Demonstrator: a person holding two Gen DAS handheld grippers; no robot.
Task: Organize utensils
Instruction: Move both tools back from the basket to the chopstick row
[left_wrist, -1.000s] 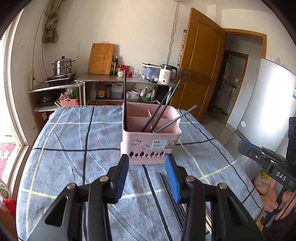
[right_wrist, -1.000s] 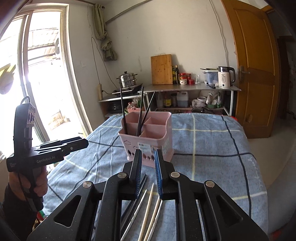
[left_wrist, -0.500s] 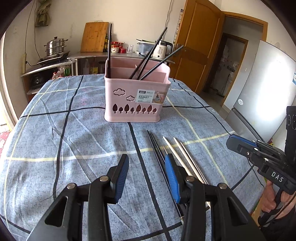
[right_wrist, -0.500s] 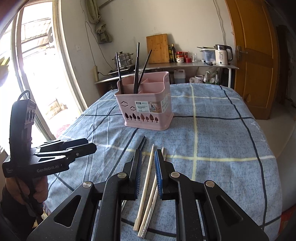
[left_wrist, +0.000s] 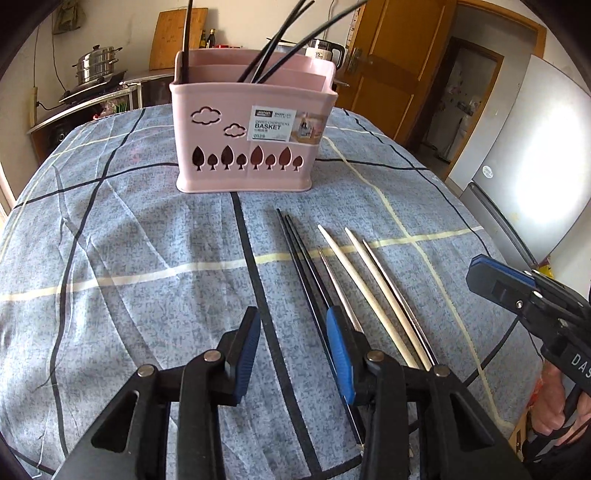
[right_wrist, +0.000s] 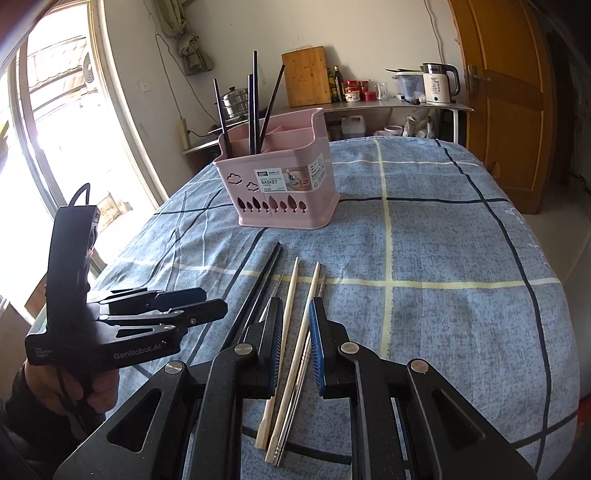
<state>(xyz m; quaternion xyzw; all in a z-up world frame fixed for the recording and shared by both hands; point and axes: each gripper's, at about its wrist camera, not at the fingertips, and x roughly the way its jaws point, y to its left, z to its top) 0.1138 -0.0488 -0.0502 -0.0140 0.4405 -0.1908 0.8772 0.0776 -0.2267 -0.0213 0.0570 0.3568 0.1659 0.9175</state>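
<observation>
Reaching for loose chopsticks (right_wrist: 291, 332) before pink basket (left_wrist: 255, 147): left tool (left_wrist: 291, 343) part-open, just narrowing, empty; right tool (right_wrist: 295, 339) part-open astride pale ones. Next, presumably: pinching one.

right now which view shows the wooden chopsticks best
The right wrist view: both wooden chopsticks lie nearly full length, butt ends included, between the right tool's fingers. In the left wrist view their tips and middles show, but the left tool hides the near ends.

We hold our left gripper (left_wrist: 291, 345) angled down, jaws apart and just closing slightly; our right gripper (right_wrist: 295, 347) has narrowly parted jaws.
</observation>
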